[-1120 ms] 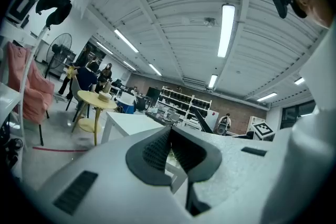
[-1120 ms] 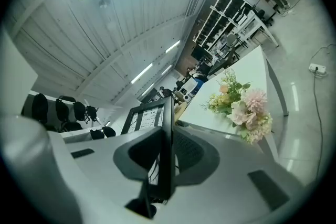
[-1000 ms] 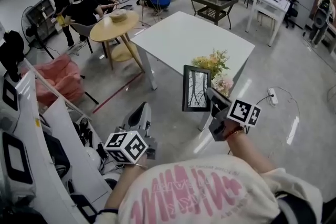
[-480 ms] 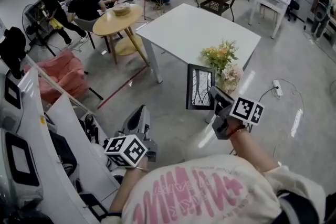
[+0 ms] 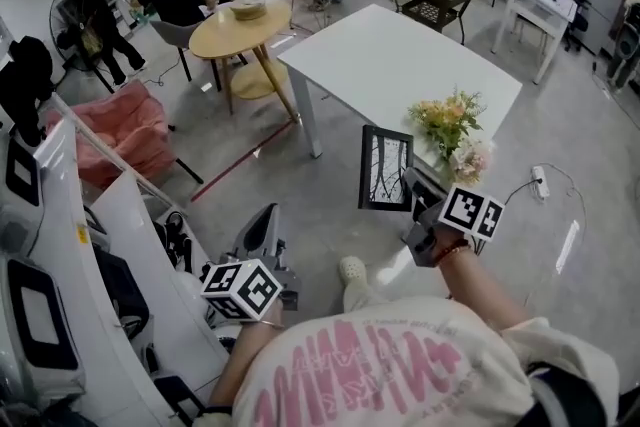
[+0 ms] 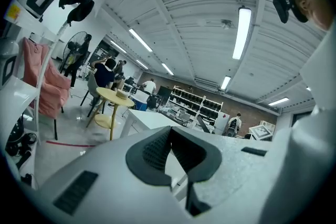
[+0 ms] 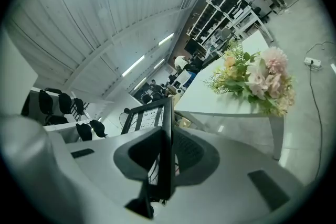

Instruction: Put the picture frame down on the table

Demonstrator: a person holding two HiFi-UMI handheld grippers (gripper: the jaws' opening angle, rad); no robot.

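My right gripper (image 5: 410, 187) is shut on the lower right edge of a black picture frame (image 5: 386, 169), which hangs upright over the floor just short of the white table's (image 5: 390, 65) near corner. In the right gripper view the frame's (image 7: 144, 118) edge stands between the pads of this gripper (image 7: 167, 136), with the table (image 7: 210, 99) beyond it. My left gripper (image 5: 262, 235) hangs low at the left, away from the frame. Seen in the left gripper view, its jaws (image 6: 170, 136) meet at the tips with nothing between them.
A bunch of flowers (image 5: 455, 130) lies on the table's near corner, right beside the frame. A round wooden table (image 5: 240, 25), seated people and a pink chair (image 5: 115, 130) are at the left. White equipment (image 5: 60, 245) crowds my left side. A power strip (image 5: 541, 177) lies on the floor.
The table and flowers have drawn nearer as I step forward; a shoe now shows below. Both grippers moved along with me, and the frame stays in the right gripper.
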